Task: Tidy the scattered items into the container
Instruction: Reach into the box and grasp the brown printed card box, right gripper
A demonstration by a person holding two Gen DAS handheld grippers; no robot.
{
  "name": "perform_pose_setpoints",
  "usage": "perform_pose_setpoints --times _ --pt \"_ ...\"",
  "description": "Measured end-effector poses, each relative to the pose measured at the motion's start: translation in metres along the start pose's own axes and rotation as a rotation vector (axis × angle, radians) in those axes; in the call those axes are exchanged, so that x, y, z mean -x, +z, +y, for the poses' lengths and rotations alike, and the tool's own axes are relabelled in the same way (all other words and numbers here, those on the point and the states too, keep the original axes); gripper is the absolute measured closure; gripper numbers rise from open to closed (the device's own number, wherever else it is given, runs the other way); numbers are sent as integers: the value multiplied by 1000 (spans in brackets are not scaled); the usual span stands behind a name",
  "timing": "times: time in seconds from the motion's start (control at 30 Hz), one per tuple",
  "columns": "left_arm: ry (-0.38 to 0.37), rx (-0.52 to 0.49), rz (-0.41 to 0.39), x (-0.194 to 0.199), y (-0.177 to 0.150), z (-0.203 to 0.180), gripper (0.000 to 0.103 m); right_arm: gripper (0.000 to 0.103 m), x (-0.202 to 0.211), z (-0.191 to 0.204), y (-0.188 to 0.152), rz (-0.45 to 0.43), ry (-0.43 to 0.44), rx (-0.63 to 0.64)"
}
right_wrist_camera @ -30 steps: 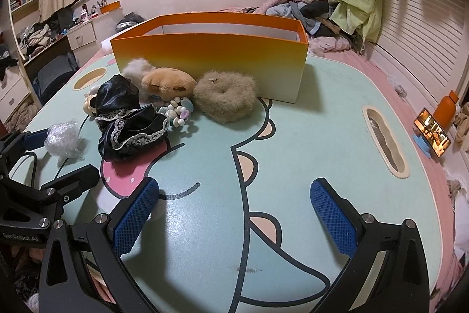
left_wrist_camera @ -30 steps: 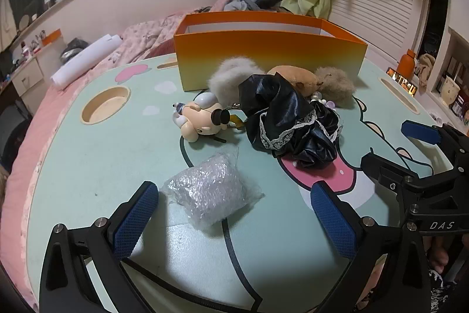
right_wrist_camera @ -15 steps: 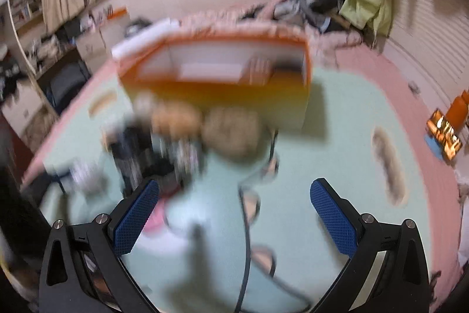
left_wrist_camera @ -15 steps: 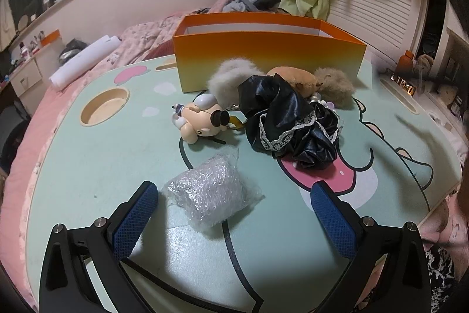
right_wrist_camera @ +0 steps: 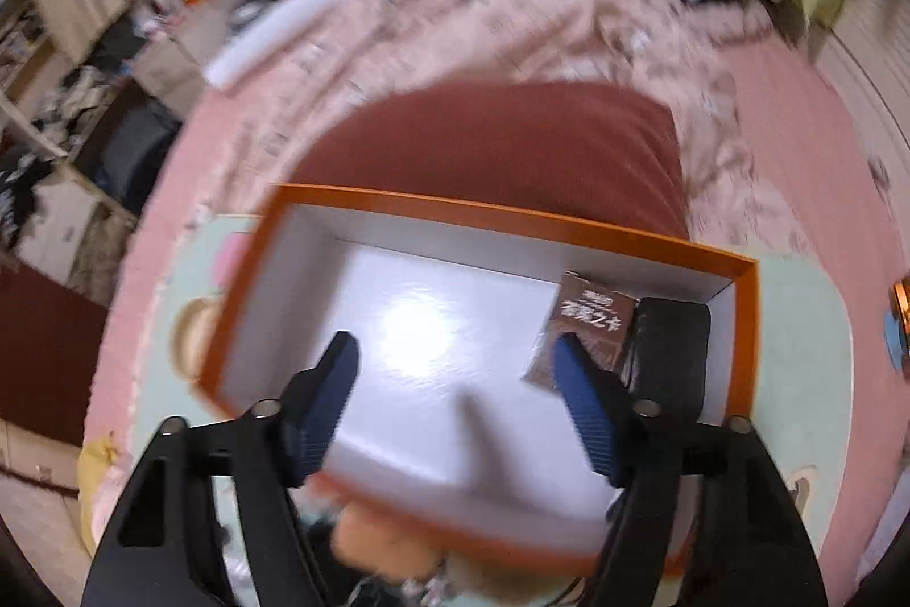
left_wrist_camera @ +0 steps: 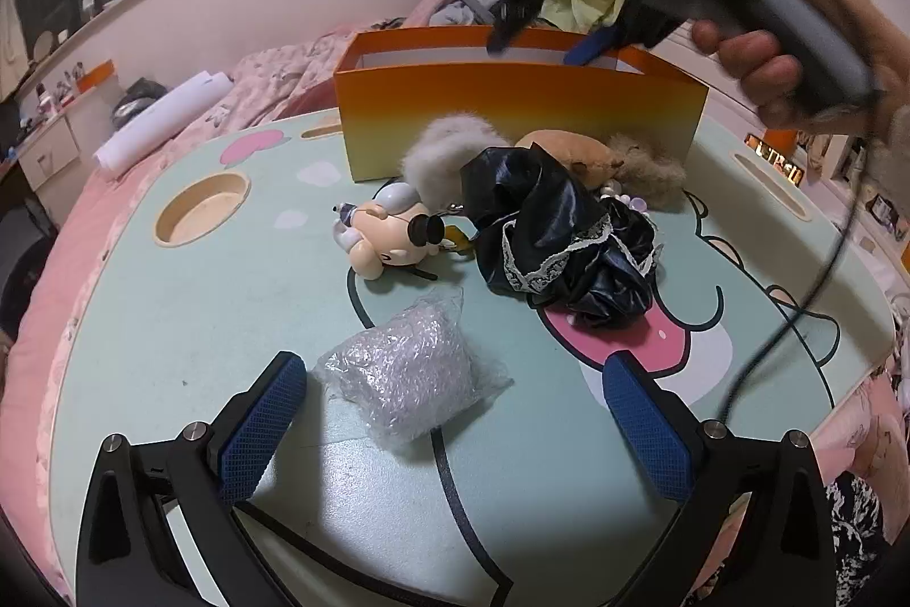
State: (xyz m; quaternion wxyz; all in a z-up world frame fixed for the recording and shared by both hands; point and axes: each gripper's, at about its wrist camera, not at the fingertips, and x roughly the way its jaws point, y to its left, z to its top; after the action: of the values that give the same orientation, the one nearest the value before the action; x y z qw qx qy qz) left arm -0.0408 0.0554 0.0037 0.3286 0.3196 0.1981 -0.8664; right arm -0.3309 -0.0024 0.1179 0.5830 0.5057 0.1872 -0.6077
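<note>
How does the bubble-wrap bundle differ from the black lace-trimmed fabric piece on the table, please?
The bubble-wrap bundle is clear and silvery; the black lace-trimmed fabric is dark and glossy with white lace edging. The bundle is smaller and compact, the fabric larger and crumpled. The bundle lies alone between the left gripper's open fingers; the fabric sits against the fluffy items by the orange box. Both rest on the table outside it.

A glossy white floor is seen inside the orange cardboard box [right_wrist_camera: 512,217]. The crumpled black cloth with white lace trim [left_wrist_camera: 560,231] looks shiny, like satin. The clear bubble-wrap bundle [left_wrist_camera: 406,371] is crinkled plastic. The grey fur pompom [left_wrist_camera: 449,149] looks fluffy. The mint-green printed surface [left_wrist_camera: 170,322] appears matt and smooth.
</note>
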Motion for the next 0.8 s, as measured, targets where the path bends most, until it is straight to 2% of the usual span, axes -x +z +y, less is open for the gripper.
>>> perform_pose_setpoints --times 0.07,0.1,0.17,0.37,0.4,0.47,0.53,0.6,0.7,0.8 --pt "-3 0 -2 0 1 0 0 39 -13 -11 5 34 -45 -34" --pt "-4 -1 -3 -1 1 1 0 39 -17 -15 5 35 -99 -51" --pt "-7 0 -5 -1 1 1 0 39 -18 -23 7 36 -148 -51" --pt "-9 -1 -8 -2 1 1 0 39 -32 -10 12 70 -361 17" --pt "-9 -1 -8 -2 1 1 0 35 -36 -8 12 79 -386 30" --pt "-11 0 -8 -3 1 2 0 35 -37 -2 14 85 -381 50" --pt "-11 1 -9 -3 1 2 0 35 -32 8 10 79 -272 86" --pt "-11 2 -9 -3 1 2 0 35 -27 7 9 87 -210 66" --pt "-11 2 -9 -3 0 2 0 34 -16 2 9 35 -229 32" --pt "-11 3 -9 -3 0 2 0 34 -23 5 9 51 -268 70"
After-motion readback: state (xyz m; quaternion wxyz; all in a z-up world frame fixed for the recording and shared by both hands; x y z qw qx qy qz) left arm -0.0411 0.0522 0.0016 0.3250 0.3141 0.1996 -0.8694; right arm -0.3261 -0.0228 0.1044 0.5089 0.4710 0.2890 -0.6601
